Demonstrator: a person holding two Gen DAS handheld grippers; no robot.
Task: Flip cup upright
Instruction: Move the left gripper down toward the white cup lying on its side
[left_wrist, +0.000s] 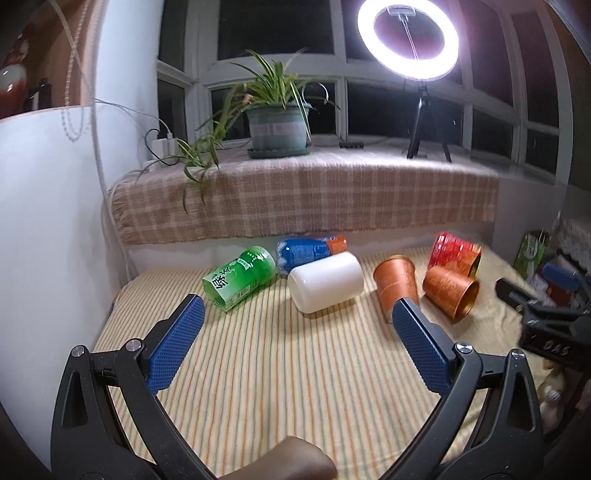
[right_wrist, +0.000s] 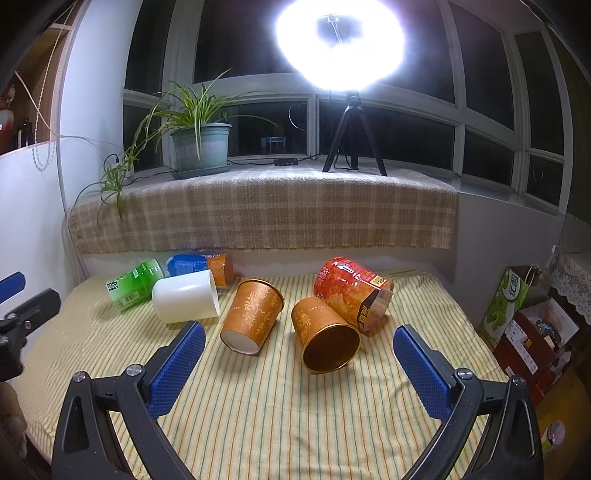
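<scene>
Several cups lie on their sides on a striped cloth (right_wrist: 258, 406). A white cup (left_wrist: 325, 282) (right_wrist: 184, 301) lies at centre left. A green cup (left_wrist: 240, 278) (right_wrist: 135, 284) and a blue-orange cup (left_wrist: 310, 249) (right_wrist: 201, 267) lie behind it. Two orange patterned cups lie at the middle: one (right_wrist: 253, 317) (left_wrist: 395, 284) shows its base, the other (right_wrist: 325, 339) (left_wrist: 450, 291) shows its open mouth. A red cup (right_wrist: 354, 291) (left_wrist: 456, 253) lies behind them. My left gripper (left_wrist: 299, 314) is open and empty, in front of the white cup. My right gripper (right_wrist: 299, 341) is open and empty, in front of the orange cups.
A window ledge with a checked cloth (right_wrist: 266, 210) runs behind the cups and carries a potted plant (right_wrist: 201, 147) and a ring light on a tripod (right_wrist: 351, 133). A white wall (left_wrist: 48, 221) stands at the left. Bags and boxes (right_wrist: 528, 325) sit at the right.
</scene>
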